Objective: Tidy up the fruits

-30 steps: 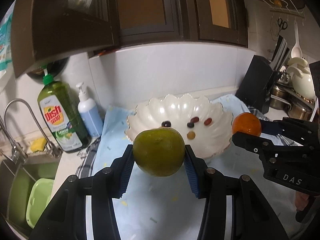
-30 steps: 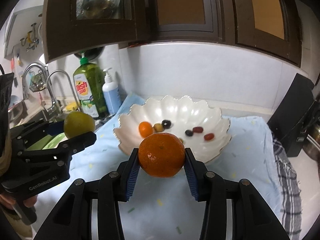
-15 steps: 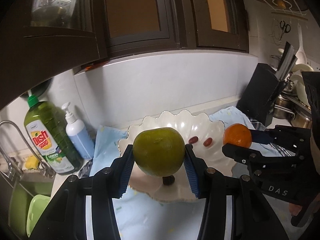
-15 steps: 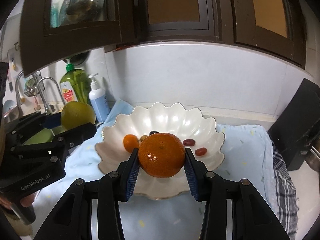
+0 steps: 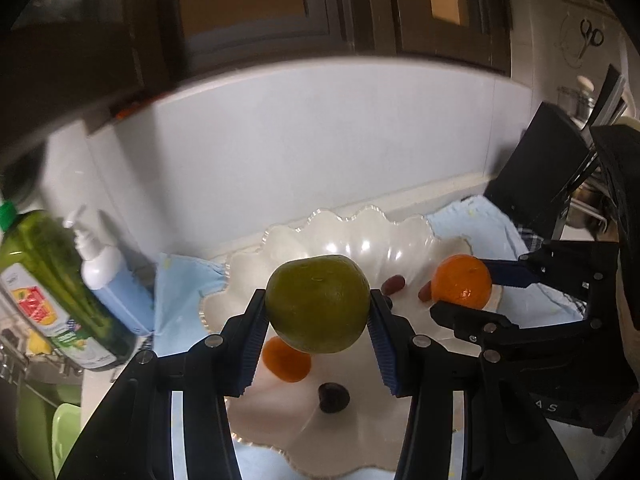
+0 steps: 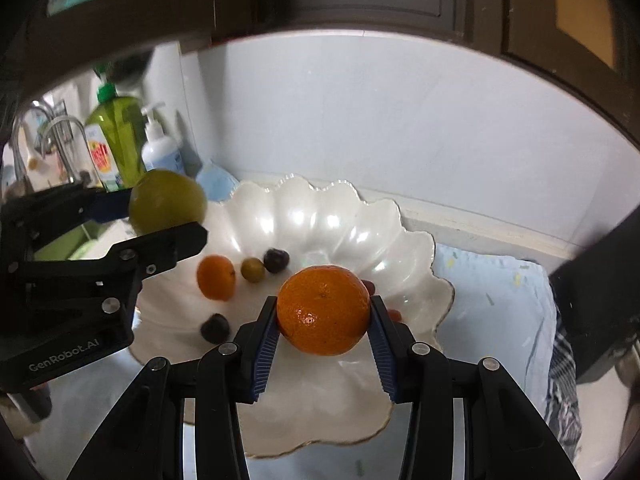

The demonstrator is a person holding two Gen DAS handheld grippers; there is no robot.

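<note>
Two grippers hang over the scalloped bowl (image 6: 416, 264): left gripper (image 5: 318, 312) pinching a green fruit (image 5: 318, 304), right gripper (image 6: 323, 318) pinching an orange (image 6: 323, 316).

"GenRobot.AI" is printed in pale letters on the black body of the left tongs (image 6: 168, 216), lower left of the right-wrist view; "AS" shows on the right tongs (image 5: 464, 294); the dish soap bottle (image 6: 114, 140) label is too blurred to read.
</note>
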